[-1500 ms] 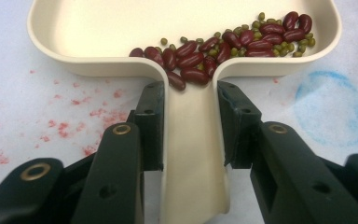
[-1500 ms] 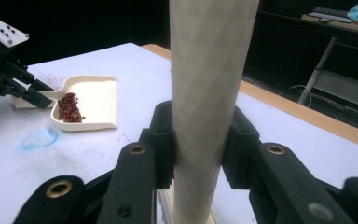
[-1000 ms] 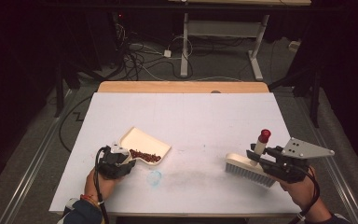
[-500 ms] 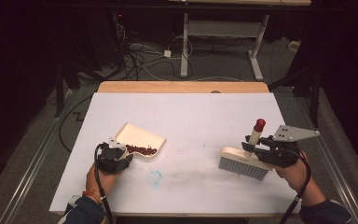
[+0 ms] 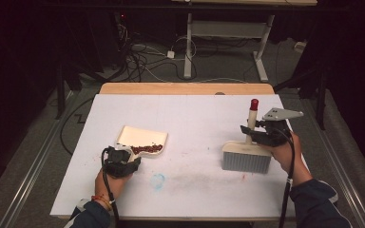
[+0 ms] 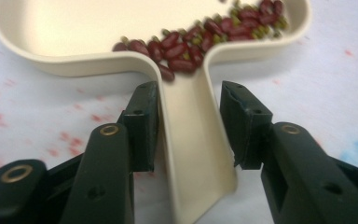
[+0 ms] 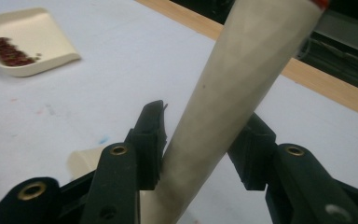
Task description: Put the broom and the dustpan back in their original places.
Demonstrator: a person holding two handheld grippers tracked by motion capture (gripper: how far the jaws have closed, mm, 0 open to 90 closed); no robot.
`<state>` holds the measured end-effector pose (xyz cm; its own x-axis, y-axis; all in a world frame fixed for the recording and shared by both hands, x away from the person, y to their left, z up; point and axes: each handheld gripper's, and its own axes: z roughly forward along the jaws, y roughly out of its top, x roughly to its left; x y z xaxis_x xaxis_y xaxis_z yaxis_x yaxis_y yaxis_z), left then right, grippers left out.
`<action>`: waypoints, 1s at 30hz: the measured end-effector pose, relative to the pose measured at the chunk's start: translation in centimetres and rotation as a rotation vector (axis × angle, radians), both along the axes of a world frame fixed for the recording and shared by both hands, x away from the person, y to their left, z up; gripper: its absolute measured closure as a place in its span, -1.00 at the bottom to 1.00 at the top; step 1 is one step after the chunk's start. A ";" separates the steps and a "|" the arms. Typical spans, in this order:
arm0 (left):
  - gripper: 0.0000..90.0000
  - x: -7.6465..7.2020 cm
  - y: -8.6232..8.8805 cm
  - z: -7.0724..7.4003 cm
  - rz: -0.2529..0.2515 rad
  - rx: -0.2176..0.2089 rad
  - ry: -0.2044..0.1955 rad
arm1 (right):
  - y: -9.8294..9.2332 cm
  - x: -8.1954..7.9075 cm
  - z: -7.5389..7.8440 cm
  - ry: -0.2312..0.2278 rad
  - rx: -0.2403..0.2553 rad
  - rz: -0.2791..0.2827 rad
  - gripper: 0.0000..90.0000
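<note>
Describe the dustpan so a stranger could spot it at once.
On the white table, look at its front left part. There lies a shallow cream plastic dustpan, its handle between the left claw's jaws. Unlike the grey brush at right, it holds dark red beans.

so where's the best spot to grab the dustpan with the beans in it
By its narrow handle, coming in level from the handle end, jaws either side of it. The dustpan is wide and shallow, and the beans lie heaped against the handle-side wall, so tipping could spill them.
</note>
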<state>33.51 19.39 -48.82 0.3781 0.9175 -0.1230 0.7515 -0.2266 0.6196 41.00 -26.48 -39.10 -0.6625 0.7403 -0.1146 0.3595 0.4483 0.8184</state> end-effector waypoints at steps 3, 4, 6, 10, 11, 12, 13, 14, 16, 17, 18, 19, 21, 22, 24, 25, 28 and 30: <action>0.20 -0.6 0.2 0.1 -0.026 -0.010 -0.015 | 0.5 1.1 -0.5 0.007 -0.017 -0.024 0.30; 0.19 -0.7 0.4 0.2 -0.034 -0.012 -0.021 | 0.7 1.5 -0.8 0.008 -0.018 -0.032 0.29; 0.19 -1.1 0.7 0.1 -0.048 -0.025 -0.044 | 1.0 2.0 -1.3 0.014 -0.034 -0.066 0.28; 0.03 -2.1 1.6 0.1 -0.084 -0.029 -0.115 | 1.1 2.8 -2.0 0.027 -0.030 -0.096 0.27; 0.03 -2.4 1.9 0.2 -0.095 -0.022 -0.144 | 1.2 3.0 -2.1 0.029 -0.036 -0.099 0.27; -0.04 -2.6 2.1 0.4 -0.113 -0.021 -0.171 | 1.3 3.2 -2.3 0.038 -0.039 -0.114 0.26; -0.12 -2.9 2.4 0.6 -0.120 -0.008 -0.205 | 1.4 3.4 -2.4 0.037 -0.048 -0.127 0.26; -0.17 -3.2 2.7 0.7 -0.127 0.002 -0.236 | 1.6 3.6 -2.5 0.042 -0.060 -0.148 0.25; -0.22 -3.7 3.0 1.1 -0.175 0.026 -0.289 | 2.1 4.0 -2.8 0.044 -0.089 -0.190 0.24; -0.22 -3.8 3.1 1.3 -0.197 0.026 -0.302 | 2.2 4.2 -3.0 0.048 -0.089 -0.199 0.24; -0.27 -4.1 3.0 1.5 -0.197 0.042 -0.314 | 2.3 4.4 -3.2 0.052 -0.085 -0.216 0.21; -0.50 -4.3 3.0 1.5 -0.188 0.067 -0.333 | 2.4 4.5 -3.4 0.043 -0.097 -0.238 0.15; -0.55 -4.6 3.0 1.4 -0.213 0.064 -0.330 | 2.4 4.6 -3.5 0.035 -0.111 -0.258 0.13; -0.56 -4.8 3.0 1.3 -0.218 0.063 -0.326 | 2.4 4.6 -3.5 0.031 -0.106 -0.265 0.11; -0.58 -5.2 3.0 1.0 -0.241 0.079 -0.331 | 2.3 4.4 -3.6 0.021 -0.102 -0.270 0.09; -0.58 -5.4 3.0 0.8 -0.251 0.091 -0.337 | 2.4 4.4 -3.8 0.012 -0.110 -0.259 0.08; -0.58 -5.5 3.1 0.8 -0.262 0.086 -0.345 | 2.5 4.2 -3.9 0.004 -0.083 -0.222 -0.01; -0.58 -5.5 3.2 0.8 -0.262 0.086 -0.352 | 2.6 4.1 -3.8 -0.012 -0.067 -0.221 -0.05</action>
<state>28.00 22.56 -47.99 0.6042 0.7866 0.1272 0.4089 -0.4431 0.7978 45.15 -23.86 -42.90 -0.4830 0.8579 -0.1753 0.4455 0.4131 0.7943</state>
